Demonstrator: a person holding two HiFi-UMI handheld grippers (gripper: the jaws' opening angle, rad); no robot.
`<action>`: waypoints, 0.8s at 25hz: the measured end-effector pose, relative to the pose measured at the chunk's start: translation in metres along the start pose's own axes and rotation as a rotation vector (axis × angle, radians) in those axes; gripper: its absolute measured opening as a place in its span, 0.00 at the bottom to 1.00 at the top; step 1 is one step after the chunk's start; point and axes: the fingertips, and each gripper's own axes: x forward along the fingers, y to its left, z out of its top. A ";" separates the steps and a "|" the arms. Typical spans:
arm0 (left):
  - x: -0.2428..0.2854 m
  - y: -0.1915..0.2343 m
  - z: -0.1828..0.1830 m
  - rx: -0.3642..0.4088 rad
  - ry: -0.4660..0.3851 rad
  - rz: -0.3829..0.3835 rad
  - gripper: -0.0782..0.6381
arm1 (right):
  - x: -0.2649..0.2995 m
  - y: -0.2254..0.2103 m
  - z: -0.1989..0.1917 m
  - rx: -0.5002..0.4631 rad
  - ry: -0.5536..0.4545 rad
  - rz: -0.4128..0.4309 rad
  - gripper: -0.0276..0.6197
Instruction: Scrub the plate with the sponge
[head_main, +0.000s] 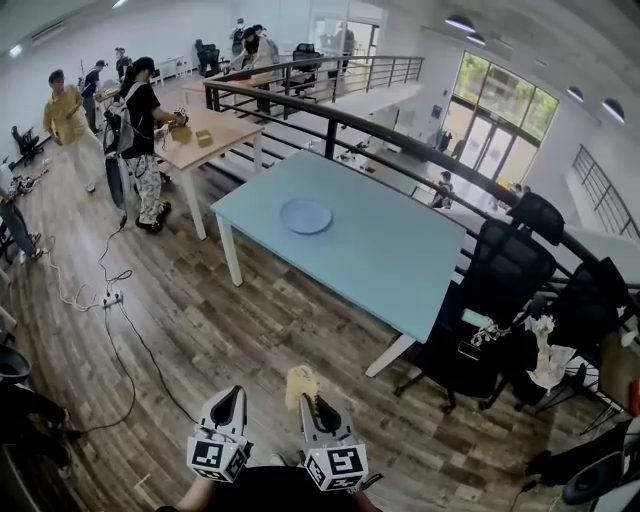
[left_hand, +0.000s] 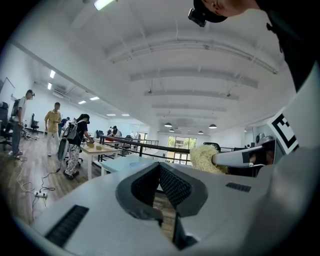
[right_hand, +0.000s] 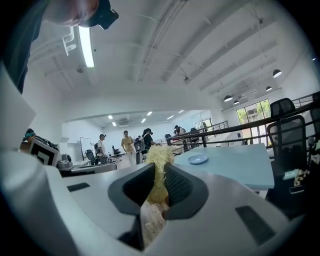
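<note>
Sponge (right_hand: 159, 156) sits pinched in the right gripper (right_hand: 159, 172); the left gripper (left_hand: 160, 170) has its jaws together, empty; the distant plate (head_main: 306, 215) needs a level approach.

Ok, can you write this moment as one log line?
right gripper: shut on fluffy yellow sponge | left gripper: shut, empty | round blue plate: on light blue table, ahead, untouched

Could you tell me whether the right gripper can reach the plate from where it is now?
Probably not yet. The right gripper, shut on the sponge, is over the wood floor, well short of the table where the plate lies. Nothing stands between them, so stepping closer should do.
</note>
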 end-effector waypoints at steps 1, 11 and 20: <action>-0.003 0.005 0.000 -0.007 -0.002 0.004 0.11 | 0.001 0.005 0.000 0.003 -0.006 0.003 0.14; -0.033 0.044 0.000 -0.014 -0.027 0.030 0.11 | 0.002 0.040 -0.008 0.015 -0.043 -0.037 0.14; -0.022 0.050 -0.002 -0.016 -0.036 0.015 0.11 | 0.016 0.036 -0.012 -0.018 -0.025 -0.059 0.14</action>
